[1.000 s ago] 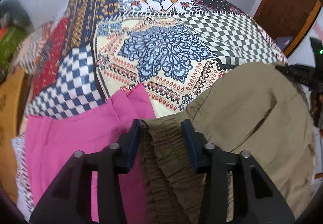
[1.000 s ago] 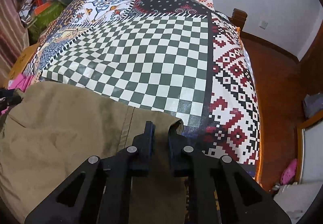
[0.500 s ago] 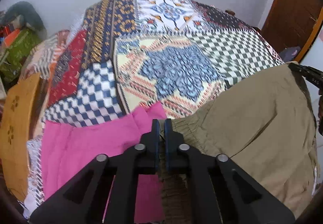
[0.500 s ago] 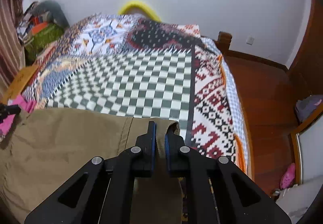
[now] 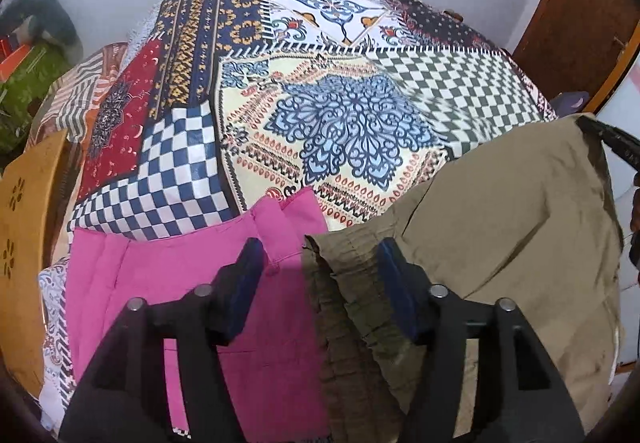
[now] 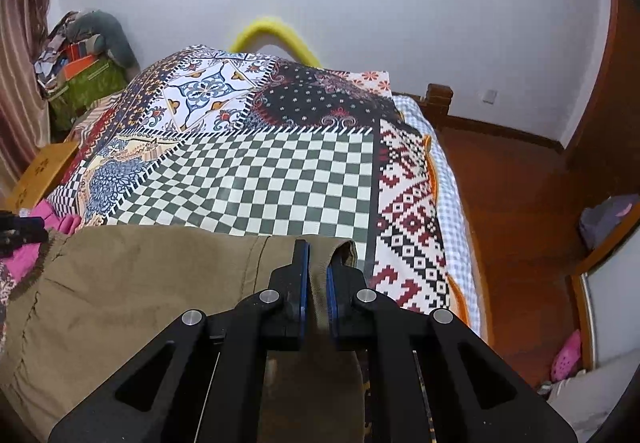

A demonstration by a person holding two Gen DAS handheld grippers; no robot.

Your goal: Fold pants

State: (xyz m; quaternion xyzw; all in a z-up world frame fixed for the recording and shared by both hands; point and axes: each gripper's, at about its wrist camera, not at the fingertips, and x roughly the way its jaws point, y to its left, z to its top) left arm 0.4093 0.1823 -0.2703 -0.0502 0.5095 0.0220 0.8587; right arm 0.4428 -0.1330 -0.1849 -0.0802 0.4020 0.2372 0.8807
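Khaki pants (image 5: 500,219), ruffled elastic waistband (image 5: 344,283); right gripper (image 6: 317,275) jaws pinching hem

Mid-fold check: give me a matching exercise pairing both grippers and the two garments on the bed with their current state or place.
Column 1:
1. left gripper
2. right gripper
3. olive-khaki cotton pants
4. bright pink garment

Column 2:
A. jaws shut on a fold of cloth
B. lying flat at the patchwork bedspread's left side
C. jaws open, straddling a ruffled waistband
D. pinched at one edge, spread over the bed

Pairs: 1-C, 2-A, 3-D, 4-B
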